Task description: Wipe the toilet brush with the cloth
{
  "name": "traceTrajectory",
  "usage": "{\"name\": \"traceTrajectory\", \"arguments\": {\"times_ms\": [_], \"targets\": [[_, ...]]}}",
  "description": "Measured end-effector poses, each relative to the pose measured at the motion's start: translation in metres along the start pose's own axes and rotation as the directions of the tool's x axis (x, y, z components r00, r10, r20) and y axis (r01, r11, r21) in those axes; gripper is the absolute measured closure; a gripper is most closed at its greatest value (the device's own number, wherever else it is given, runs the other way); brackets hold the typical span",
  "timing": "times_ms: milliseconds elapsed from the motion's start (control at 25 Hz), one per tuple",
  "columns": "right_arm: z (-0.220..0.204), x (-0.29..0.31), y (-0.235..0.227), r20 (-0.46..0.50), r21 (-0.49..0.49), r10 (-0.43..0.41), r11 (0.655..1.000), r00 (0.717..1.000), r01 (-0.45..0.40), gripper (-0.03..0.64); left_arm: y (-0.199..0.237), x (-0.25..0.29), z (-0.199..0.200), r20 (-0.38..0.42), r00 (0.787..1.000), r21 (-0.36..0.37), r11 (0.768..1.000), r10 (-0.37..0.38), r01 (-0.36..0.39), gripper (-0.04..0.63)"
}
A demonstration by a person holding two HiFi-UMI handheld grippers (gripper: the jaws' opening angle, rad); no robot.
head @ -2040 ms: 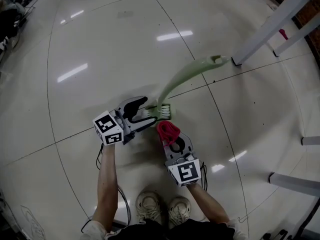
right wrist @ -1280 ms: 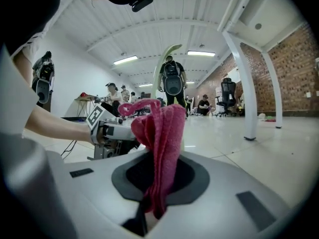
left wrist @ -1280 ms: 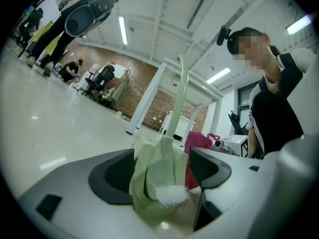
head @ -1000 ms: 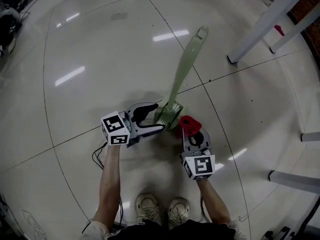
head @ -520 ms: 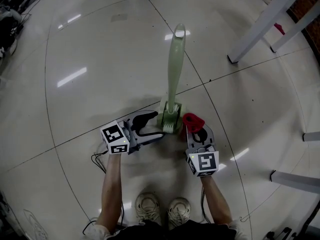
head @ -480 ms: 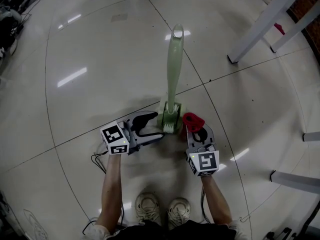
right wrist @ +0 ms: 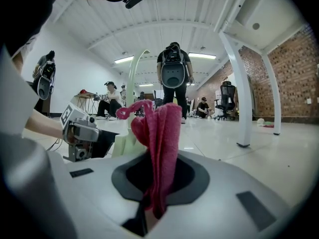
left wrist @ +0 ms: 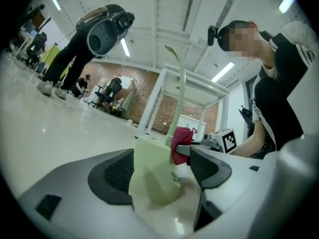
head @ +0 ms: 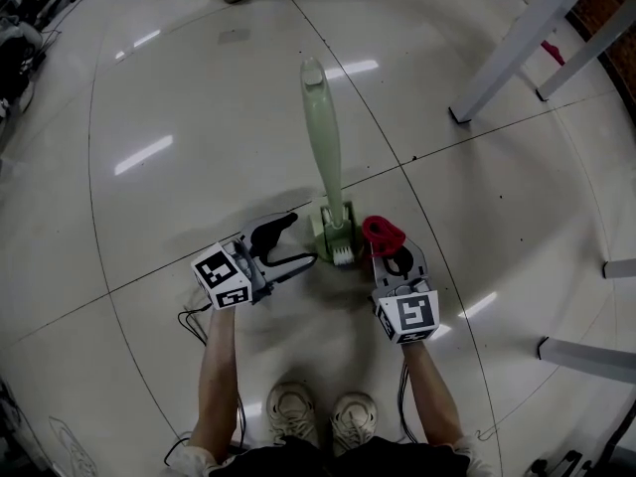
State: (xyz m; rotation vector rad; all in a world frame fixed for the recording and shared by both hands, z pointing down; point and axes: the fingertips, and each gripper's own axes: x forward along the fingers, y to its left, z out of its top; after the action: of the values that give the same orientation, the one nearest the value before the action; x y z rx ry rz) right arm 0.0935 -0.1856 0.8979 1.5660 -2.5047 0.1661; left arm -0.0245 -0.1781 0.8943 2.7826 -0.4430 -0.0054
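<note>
One pale green toilet brush (head: 325,152) and one red cloth (head: 381,233) are on show. There are two grippers, the left gripper (head: 298,240) and the right gripper (head: 390,256). Two pale shoes (head: 295,410) stand at the floor's (head: 179,78) near edge, and four white legs (head: 512,43) stand along its right edge.

Lab hall (brick wall (right wrist: 295,81), office chairs (right wrist: 227,101))

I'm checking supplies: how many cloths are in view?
1: the red cloth, clamped in the right gripper's jaws, beside the base of the toilet brush that the left gripper holds. No other cloth shows.
</note>
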Motion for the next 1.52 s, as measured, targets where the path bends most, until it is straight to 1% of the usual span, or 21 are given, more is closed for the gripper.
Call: {"name": "traceTrajectory", "arguments": {"times_ms": [80,160,240,320,360,480,600,840,920,1000,1080,1120,1160,1200,1280,1320,1400,1440,1520], "targets": [[0.001,0.0,0.0,0.0,0.001,0.004,1.0,1.0,-0.004,0.585,0.013,0.007,0.003,-0.036,0.999,0.022,1.0,-0.018,0.019,0.265],[0.002,0.001,0.0,-0.001,-0.001,0.007,1.0,1.0,-0.007,0.586,0.021,0.016,0.011,-0.039,0.998,0.031,0.998,-0.056,0.057,0.265],[0.002,0.002,0.0,0.0,0.007,0.007,1.0,1.0,-0.007,0.586,0.025,0.026,0.018,-0.033,0.995,0.015,0.995,-0.096,0.097,0.265],[0.002,0.003,0.001,0.001,0.008,0.013,1.0,1.0,-0.013,0.586,0.023,0.033,0.017,-0.052,0.99,-0.002,0.991,-0.133,0.133,0.265],[0.003,0.004,0.002,0.002,0.007,0.017,1.0,1.0,-0.017,0.586,0.022,0.035,0.015,-0.06,0.988,-0.003,0.99,-0.139,0.139,0.265],[0.004,0.01,0.004,0.004,-0.001,0.034,0.999,0.999,-0.034,0.586,0.019,0.031,0.013,-0.052,0.992,0.006,0.994,-0.113,0.113,0.265],[0.006,0.017,0.008,-0.003,-0.022,0.064,0.998,0.998,-0.064,0.586,0.014,0.015,0.012,-0.043,0.995,-0.001,0.996,-0.087,0.087,0.266],[0.012,0.042,0.023,-0.008,-0.083,0.131,0.988,0.991,-0.131,0.586,-0.006,-0.019,0.002,-0.067,0.997,0.018,0.999,-0.025,0.026,0.267],[0.012,0.05,0.029,-0.018,-0.102,0.164,0.981,0.986,-0.165,0.586,-0.015,-0.026,-0.002,-0.085,0.996,0.024,0.999,-0.021,0.023,0.266],[0.017,0.06,0.037,-0.012,-0.121,0.213,0.969,0.977,-0.213,0.586,-0.026,-0.03,-0.005,-0.102,0.994,0.021,0.999,-0.027,0.03,0.267],[0.021,0.068,0.047,-0.008,-0.146,0.264,0.954,0.964,-0.263,0.586,-0.039,-0.031,-0.008,-0.106,0.993,0.016,0.999,-0.043,0.045,0.267],[0.023,0.071,0.05,-0.007,-0.163,0.275,0.948,0.961,-0.273,0.586,-0.044,-0.03,-0.009,-0.101,0.994,0.014,0.999,-0.048,0.049,0.267],[0.026,0.073,0.049,-0.003,-0.183,0.269,0.947,0.963,-0.265,0.586,-0.047,-0.03,-0.01,-0.094,0.994,0.01,0.999,-0.047,0.048,0.267],[0.029,0.074,0.043,0.009,-0.201,0.244,0.951,0.97,-0.237,0.586,-0.048,-0.03,-0.011,-0.087,0.995,0.005,0.999,-0.043,0.043,0.267],[0.041,0.072,0.022,0.062,-0.206,0.145,0.97,0.987,-0.129,0.586,-0.048,-0.03,-0.011,-0.085,0.996,-0.002,0.999,-0.038,0.038,0.266],[0.048,0.068,0.008,0.095,-0.189,0.088,0.98,0.992,-0.068,0.586,-0.048,-0.03,-0.011,-0.089,0.995,-0.003,0.999,-0.038,0.037,0.267],[0.057,0.058,-0.02,0.148,-0.125,-0.011,0.992,0.989,0.03,0.586,-0.047,-0.03,-0.009,-0.089,0.995,-0.003,0.999,-0.038,0.037,0.267],[0.059,0.052,-0.031,0.162,-0.084,-0.047,0.995,0.986,0.061,0.586,-0.047,-0.03,-0.008,-0.084,0.996,-0.005,0.999,-0.035,0.035,0.267],[0.056,0.039,-0.048,0.163,-0.008,-0.09,0.996,0.983,0.093,0.586,-0.045,-0.031,-0.007,-0.067,0.997,-0.011,1.0,-0.026,0.025,0.267]]}}
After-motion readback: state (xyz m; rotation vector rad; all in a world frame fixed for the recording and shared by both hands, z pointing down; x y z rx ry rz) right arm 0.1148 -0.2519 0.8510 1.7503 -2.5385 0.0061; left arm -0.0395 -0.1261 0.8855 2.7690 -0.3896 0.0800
